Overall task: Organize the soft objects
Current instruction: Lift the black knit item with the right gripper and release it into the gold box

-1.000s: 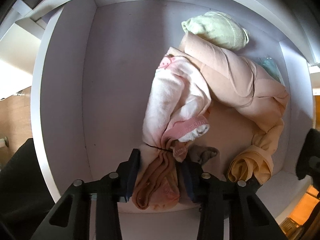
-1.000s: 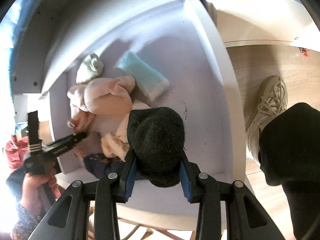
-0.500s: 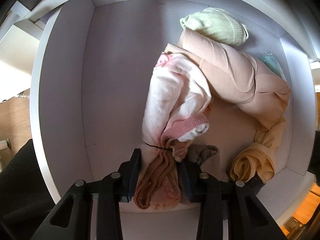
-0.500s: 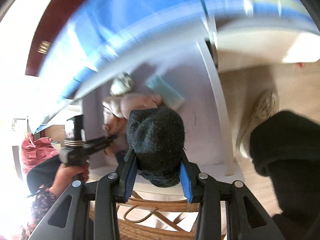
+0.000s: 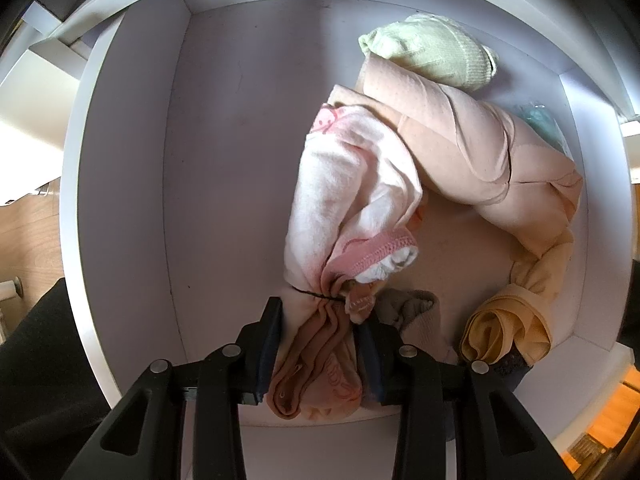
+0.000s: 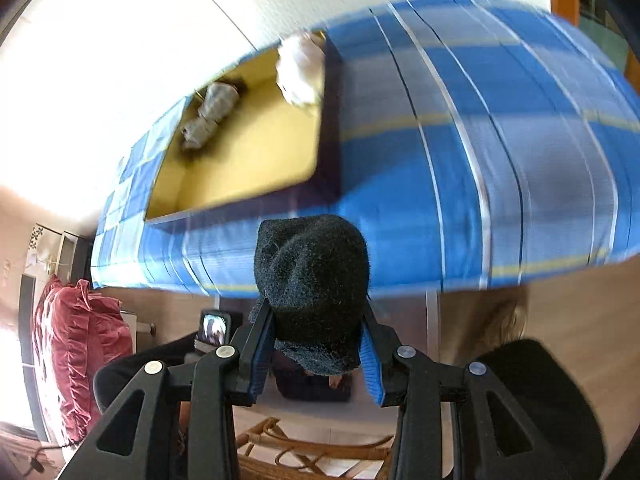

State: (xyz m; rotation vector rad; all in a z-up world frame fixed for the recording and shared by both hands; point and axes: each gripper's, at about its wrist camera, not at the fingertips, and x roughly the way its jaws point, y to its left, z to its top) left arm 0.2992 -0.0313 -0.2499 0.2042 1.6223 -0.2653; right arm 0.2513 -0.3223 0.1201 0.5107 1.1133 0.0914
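Note:
In the left wrist view my left gripper (image 5: 320,320) points down into a white drawer (image 5: 120,200) and is shut on a pink-and-white bundled garment (image 5: 344,200). Beside it lie a peach rolled cloth (image 5: 480,160), a pale green sock roll (image 5: 432,52), a yellow-orange roll (image 5: 508,332) and a grey-brown piece (image 5: 412,308). In the right wrist view my right gripper (image 6: 316,328) is shut on a black fuzzy sock roll (image 6: 312,280), held up in front of a blue checked cloth surface (image 6: 480,160). On that surface stands a yellow-lined box (image 6: 248,152) with grey rolls (image 6: 208,116) and a white item (image 6: 300,68).
A red ruffled cushion (image 6: 76,360) is at the left, a rattan frame (image 6: 312,452) below, wooden floor at the right. A dark trouser leg (image 6: 540,400) stands at lower right. The drawer's left half is bare bottom; a teal item (image 5: 540,124) is tucked at its right wall.
My right gripper has risen with the black sock roll, from over the drawer to above the blue checked surface. The left gripper has stayed put, still clamped on the pink bundle.

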